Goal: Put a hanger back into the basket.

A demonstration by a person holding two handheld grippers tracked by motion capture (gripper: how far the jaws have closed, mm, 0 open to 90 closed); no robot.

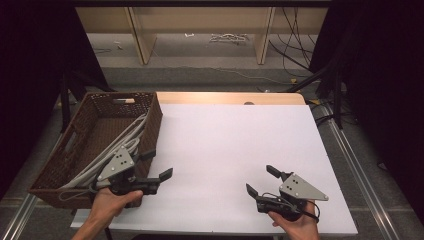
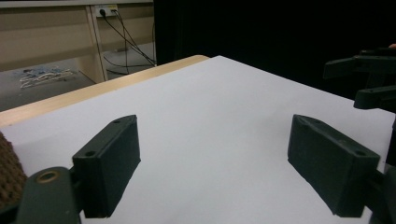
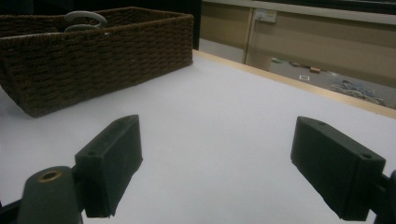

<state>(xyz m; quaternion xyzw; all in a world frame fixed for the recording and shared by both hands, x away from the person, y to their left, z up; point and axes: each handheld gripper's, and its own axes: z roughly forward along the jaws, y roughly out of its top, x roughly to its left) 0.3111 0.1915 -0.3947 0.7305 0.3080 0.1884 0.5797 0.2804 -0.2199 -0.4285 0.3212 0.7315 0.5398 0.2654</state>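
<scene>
both grippers empty, grey cord sitting in the basket

i read this as the put-away step finished: the left gripper (image 1: 157,165) has its jaws spread wide with nothing between them, hovering over bare white worktop (image 1: 235,145) just off the near corner of the woven basket (image 1: 60,172). the right gripper (image 1: 260,180) is likewise released, jaws apart and empty, well away from the basket. the grey cord (image 1: 127,142) lies coiled inside, behind and to the outer side of the left jaws; one loop (image 3: 84,18) pokes above the rim. the basket is dark brown, stiff, tightly plaited wicker with cut-out handles; the cord looks smooth and rubbery, the worktop matt. next, i judge, only a retreat, minding the rim.
</scene>
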